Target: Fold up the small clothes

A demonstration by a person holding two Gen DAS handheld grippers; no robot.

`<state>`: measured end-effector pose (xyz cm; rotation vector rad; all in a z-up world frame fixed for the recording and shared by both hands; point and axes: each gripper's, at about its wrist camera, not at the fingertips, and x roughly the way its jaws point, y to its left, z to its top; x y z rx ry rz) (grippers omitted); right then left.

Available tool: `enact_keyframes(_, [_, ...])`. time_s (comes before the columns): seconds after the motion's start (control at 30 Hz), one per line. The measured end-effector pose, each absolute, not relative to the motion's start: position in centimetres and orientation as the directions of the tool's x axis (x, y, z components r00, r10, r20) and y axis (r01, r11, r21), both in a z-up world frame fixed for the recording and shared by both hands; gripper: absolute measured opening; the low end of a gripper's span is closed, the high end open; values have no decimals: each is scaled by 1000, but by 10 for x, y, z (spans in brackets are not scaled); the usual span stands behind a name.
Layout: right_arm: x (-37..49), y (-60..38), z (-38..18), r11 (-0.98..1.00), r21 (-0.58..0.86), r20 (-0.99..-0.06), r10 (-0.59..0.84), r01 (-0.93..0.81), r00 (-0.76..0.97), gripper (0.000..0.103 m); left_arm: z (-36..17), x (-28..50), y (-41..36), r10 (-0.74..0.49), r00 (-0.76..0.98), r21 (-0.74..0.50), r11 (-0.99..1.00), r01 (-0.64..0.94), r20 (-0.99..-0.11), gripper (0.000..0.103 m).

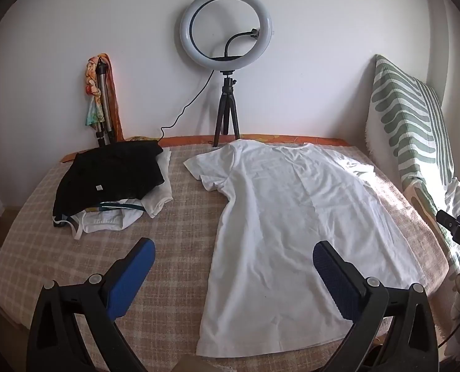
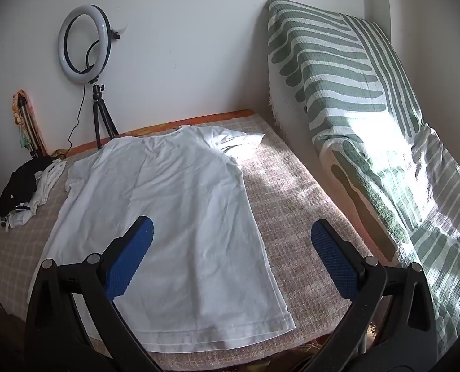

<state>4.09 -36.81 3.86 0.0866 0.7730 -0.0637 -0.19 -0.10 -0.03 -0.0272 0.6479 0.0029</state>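
A white T-shirt (image 1: 279,217) lies spread flat on the checked bed cover (image 1: 174,241), collar at the far edge, hem nearest me. It also shows in the right wrist view (image 2: 168,210). My left gripper (image 1: 233,249) is open and empty, hovering above the shirt's near left edge. My right gripper (image 2: 232,229) is open and empty, hovering above the shirt's near right edge. A pile of black and white clothes (image 1: 112,183) lies at the far left of the bed; it also shows in the right wrist view (image 2: 25,192).
A ring light on a small black tripod (image 1: 226,62) stands against the back wall. A folded tripod with a coloured scarf (image 1: 101,102) leans to its left. A green-and-white striped cushion (image 2: 369,124) leans along the bed's right side.
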Motion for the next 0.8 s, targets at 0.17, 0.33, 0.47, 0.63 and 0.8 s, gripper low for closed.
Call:
enact_keyframes(0.17, [40, -365, 37, 994, 53, -697, -28, 90, 717, 103, 0, 0, 1, -13, 782, -35, 999, -11, -623, 103])
enact_keyframes(0.33, [41, -370, 38, 994, 53, -699, -31, 95, 715, 103, -2, -2, 0, -5, 789, -28, 999, -16, -614, 103])
enact_keyframes(0.47, [42, -369, 37, 995, 49, -695, -31, 90, 718, 103, 3, -2, -1, 8, 792, -10, 1000, -18, -610, 103])
enact_keyframes(0.63, [40, -365, 39, 995, 38, -685, -40, 90, 727, 103, 5, -4, -2, 11, 800, -4, 1000, -18, -601, 103])
enact_keyframes(0.8, [41, -363, 40, 995, 39, -682, -38, 87, 730, 103, 7, -6, -2, 16, 807, 4, 1000, -17, -590, 103])
